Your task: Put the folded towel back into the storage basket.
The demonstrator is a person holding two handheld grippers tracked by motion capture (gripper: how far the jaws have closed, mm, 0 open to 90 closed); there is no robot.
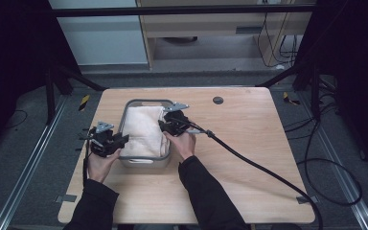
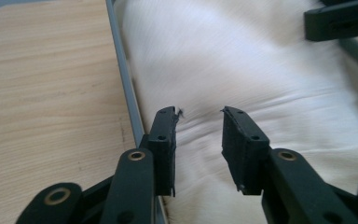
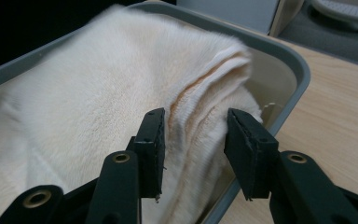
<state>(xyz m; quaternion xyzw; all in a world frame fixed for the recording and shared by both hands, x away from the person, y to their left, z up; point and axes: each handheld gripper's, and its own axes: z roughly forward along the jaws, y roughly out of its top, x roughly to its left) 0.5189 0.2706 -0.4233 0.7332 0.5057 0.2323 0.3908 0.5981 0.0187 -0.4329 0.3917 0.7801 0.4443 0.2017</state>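
Left gripper [image 2: 199,122]: jaws stood apart over the folded cream terry towel [image 1: 143,130], at the left rim of the grey rectangular plastic basin [image 1: 144,162]. Right gripper [image 3: 195,125]: jaws parted, straddling the towel's folded edge, not clamped. Towel lay in the basin on the light wooden table [image 1: 249,143].
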